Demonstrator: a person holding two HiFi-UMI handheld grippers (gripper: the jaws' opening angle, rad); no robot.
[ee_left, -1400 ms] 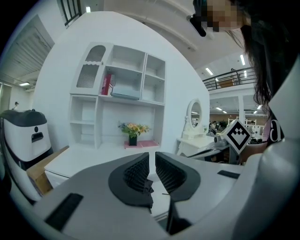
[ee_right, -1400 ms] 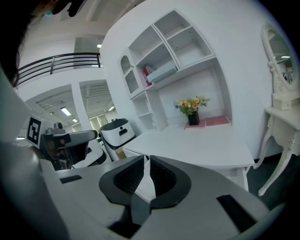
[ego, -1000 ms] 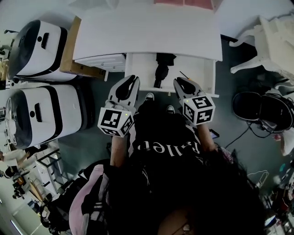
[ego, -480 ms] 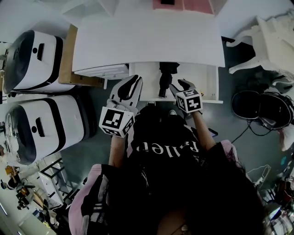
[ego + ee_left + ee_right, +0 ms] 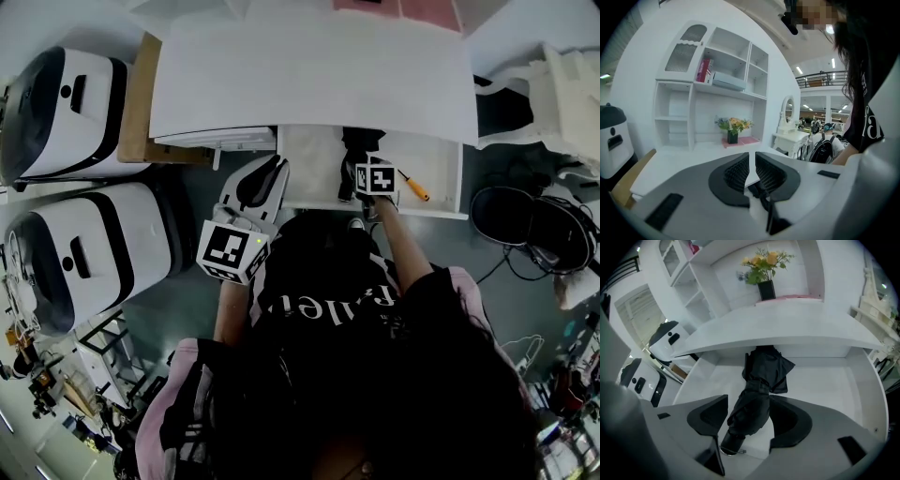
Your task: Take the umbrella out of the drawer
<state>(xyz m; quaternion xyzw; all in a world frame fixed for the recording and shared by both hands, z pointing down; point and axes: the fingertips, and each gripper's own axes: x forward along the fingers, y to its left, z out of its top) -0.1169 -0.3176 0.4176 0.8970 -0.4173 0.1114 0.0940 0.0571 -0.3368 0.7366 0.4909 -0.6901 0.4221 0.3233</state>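
The white desk [image 5: 309, 84] is smooth and flat-topped, with its shallow drawer [image 5: 309, 167] pulled out. The right gripper [image 5: 749, 405] has dropped down into that drawer and its jaws have just been opening. They stand wide astride the umbrella [image 5: 761, 366] without pinching it yet, so the grab looks lined up! The umbrella lies folded in the drawer: black, soft crumpled fabric and a round hard handle. The left gripper [image 5: 752, 161] hangs outside, jaws nearly together, holding nothing.

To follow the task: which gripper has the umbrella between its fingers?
The right gripper: its fingers, which have just been opening, straddle the black umbrella in the drawer. The left gripper is shut and empty.
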